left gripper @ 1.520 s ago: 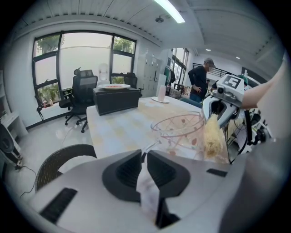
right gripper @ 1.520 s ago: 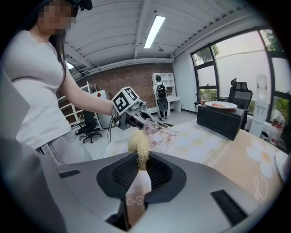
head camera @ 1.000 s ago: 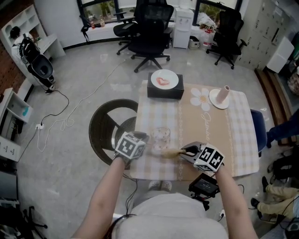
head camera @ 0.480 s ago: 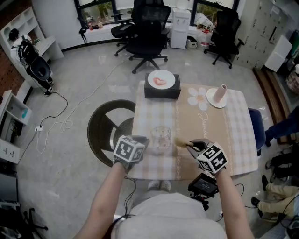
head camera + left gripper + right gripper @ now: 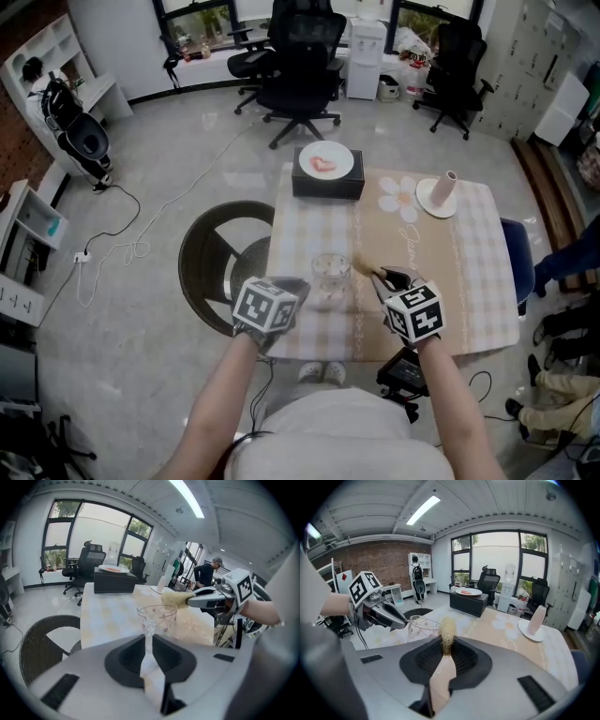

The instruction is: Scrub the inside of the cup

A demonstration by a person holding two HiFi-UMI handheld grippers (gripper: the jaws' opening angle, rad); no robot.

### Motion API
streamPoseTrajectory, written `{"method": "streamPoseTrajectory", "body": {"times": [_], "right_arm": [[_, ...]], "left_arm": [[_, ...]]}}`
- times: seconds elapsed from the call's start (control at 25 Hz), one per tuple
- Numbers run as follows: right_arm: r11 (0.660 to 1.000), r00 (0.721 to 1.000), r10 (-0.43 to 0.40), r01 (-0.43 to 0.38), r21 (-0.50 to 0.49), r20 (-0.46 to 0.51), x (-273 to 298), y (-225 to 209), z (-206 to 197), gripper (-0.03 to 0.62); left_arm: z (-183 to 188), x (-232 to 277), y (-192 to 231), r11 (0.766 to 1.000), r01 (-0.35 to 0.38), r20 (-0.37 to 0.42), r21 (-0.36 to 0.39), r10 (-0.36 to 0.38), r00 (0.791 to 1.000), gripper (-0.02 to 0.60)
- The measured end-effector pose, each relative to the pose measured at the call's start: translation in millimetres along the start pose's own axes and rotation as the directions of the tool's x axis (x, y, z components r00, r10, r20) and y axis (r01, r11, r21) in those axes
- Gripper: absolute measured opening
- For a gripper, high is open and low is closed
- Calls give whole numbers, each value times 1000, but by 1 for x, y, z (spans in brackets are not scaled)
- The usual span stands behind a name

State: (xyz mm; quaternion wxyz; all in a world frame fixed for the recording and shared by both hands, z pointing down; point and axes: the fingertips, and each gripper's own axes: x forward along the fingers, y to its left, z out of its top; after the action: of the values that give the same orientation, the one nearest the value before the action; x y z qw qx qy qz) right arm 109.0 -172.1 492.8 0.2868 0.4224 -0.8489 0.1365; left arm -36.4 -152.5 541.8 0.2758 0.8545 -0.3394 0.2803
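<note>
A clear glass cup point(image 5: 329, 271) with small red dots stands on the checked table point(image 5: 473, 281), near its front left. My left gripper point(image 5: 307, 284) is shut on the cup's near wall; in the left gripper view the glass point(image 5: 157, 617) rises straight out of the closed jaws point(image 5: 149, 634). My right gripper point(image 5: 377, 276) is shut on a yellowish fibrous scrubber point(image 5: 362, 269). The scrubber hangs just right of the cup's rim, outside the cup. In the right gripper view the scrubber point(image 5: 447, 631) sticks up from the jaws, with the cup point(image 5: 422, 626) to its left.
A black box carrying a white plate point(image 5: 327, 161) sits at the table's far edge. A white dish with a pink cylinder point(image 5: 442, 193) stands at the far right. A round dark wicker seat point(image 5: 217, 255) is left of the table, with office chairs point(image 5: 302, 66) beyond.
My right gripper has carried the scrubber from below the cup, near the table's front, up to the right side of the cup's rim. The left gripper and the cup have hardly moved.
</note>
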Motion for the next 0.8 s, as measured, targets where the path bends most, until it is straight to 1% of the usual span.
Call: {"method": "streamPoseTrajectory", "body": {"times": [0.12,0.2,0.28,0.4,0.48,0.56,0.68,0.8], "right_arm": [[1000,1000,0,0,20,-2,8,0,2,54],[1000,1000,20,-20,24,2,14,2,2,54],[998,998,54,-54,24,12,18,5,2,54],[991,992,129,-129,22,15,22,15,0,52],[985,985,173,-173,-3,-20,25,22,-7,52],[979,978,198,-201,-41,-71,27,27,-18,53],[970,967,215,-228,-83,-138,30,32,-33,52],[963,955,228,-250,-100,-189,31,37,-45,53]], "left_arm": [[-1,0,-2,1000,3,-4,11,-3,1000,46],[-2,0,-2,1000,1,-8,23,-1,1000,45],[-3,0,-3,1000,3,-8,28,-2,1000,46],[-4,0,-5,1000,5,-9,27,-5,1000,46],[-6,1,-3,1000,6,-12,27,-6,1000,46],[-8,2,-3,1000,8,-14,26,-7,1000,46],[-9,3,-3,999,8,-12,32,-8,1000,46],[-9,2,-3,999,6,-13,43,-6,1000,46]]}}
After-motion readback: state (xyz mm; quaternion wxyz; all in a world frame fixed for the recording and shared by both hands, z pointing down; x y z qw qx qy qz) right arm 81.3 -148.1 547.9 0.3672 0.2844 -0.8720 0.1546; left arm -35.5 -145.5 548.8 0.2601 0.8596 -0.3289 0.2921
